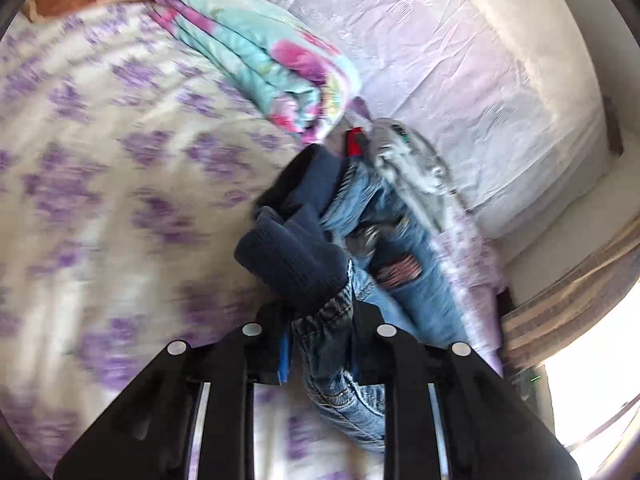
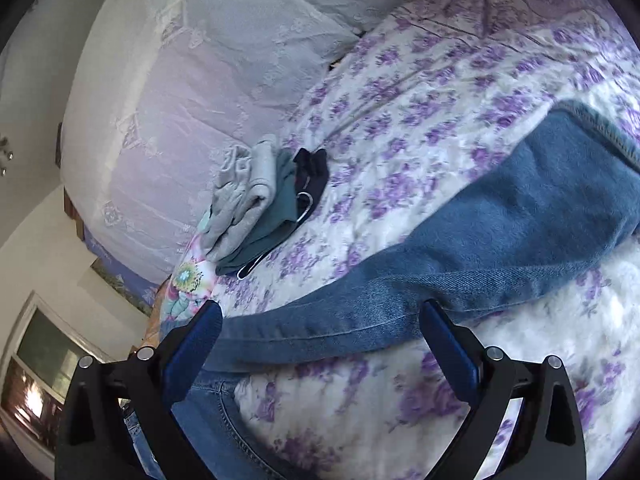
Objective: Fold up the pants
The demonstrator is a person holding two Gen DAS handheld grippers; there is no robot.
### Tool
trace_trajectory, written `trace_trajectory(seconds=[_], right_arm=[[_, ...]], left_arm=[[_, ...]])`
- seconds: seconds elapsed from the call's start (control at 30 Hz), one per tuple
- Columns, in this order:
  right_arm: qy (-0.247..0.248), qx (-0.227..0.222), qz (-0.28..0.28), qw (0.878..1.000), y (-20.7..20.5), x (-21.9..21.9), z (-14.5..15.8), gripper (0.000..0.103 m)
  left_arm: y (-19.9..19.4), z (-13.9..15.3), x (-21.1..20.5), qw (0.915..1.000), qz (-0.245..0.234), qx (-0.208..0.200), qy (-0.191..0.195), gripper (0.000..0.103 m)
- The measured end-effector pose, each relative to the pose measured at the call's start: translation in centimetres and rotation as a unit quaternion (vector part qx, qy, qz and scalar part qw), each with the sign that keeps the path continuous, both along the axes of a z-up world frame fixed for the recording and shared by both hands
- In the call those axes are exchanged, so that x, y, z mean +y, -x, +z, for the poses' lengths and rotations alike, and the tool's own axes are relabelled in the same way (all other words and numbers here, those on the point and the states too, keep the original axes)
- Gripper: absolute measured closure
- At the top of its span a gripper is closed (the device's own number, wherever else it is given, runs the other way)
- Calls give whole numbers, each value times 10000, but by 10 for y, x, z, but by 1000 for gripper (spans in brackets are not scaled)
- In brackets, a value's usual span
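From the left wrist view I read the bed cover (image 1: pixel 100 184) as motion-blurred. My left claw (image 1: pixel 320 344) hides part of the jeans (image 1: pixel 340 392). In the right wrist view the pant leg (image 2: pixel 500 240) runs off the right edge.

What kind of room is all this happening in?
Most likely a home bedroom. The blue denim jeans lie on a bed with a white bedspread printed with purple flowers, a large pale lace-covered pillow sits at its edge, and a small pile of folded grey and teal clothes rests nearby.
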State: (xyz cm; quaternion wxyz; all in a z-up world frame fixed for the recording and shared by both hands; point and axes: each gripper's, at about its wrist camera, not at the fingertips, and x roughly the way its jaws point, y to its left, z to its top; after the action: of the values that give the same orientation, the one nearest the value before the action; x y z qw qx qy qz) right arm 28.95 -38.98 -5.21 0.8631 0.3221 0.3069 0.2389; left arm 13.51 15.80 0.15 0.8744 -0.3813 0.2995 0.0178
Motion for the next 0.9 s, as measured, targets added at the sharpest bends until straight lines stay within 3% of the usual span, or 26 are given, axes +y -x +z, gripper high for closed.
trace_trajectory(seconds=[0.07,0.17,0.2,0.33,0.4,0.47,0.53,0.6,0.63,0.7,0.77,0.83,0.9], right_arm=[[148,-31,171,9997,8,9,9,4],[308,-132,350,9988,22,13,21,4],[386,-187,352,9985,27,11,25,4],[569,-180,6,9982,33,-12,27,4],[539,81,-237,9982,29,-28,17,4],[221,395,-313,9985,30,-42,2,4],[-345,619,-212,9973,38,-52,-15,4],[-680,816,-119,9943,47,-58,-26,4],[-734,842,-81,9937,51,-58,-29,4],[-615,804,-38,9949,59,-56,-26,4],[-538,799,116,9953,63,-47,-22,3],[-345,873,209,9954,61,-34,-20,3],[-93,959,382,9946,47,-16,-17,3]], left_arm=[[14,-13,0,9997,141,148,-133,83],[56,-39,22,9979,500,131,378,83],[72,-40,29,9969,695,58,366,83],[123,-13,31,9868,1413,-15,-796,83],[132,-14,43,9866,1426,78,-785,82],[129,-33,55,9877,1392,480,-523,75],[131,-46,52,9830,1496,729,-771,64],[134,-50,41,9784,1575,570,-1214,61],[135,-49,38,9754,1645,558,-1355,51],[138,-45,36,9707,1757,547,-1546,34],[150,-39,45,9669,2011,441,-1507,27],[168,-33,64,9610,2447,258,-1264,14],[181,-34,84,9582,2717,170,-885,13]])
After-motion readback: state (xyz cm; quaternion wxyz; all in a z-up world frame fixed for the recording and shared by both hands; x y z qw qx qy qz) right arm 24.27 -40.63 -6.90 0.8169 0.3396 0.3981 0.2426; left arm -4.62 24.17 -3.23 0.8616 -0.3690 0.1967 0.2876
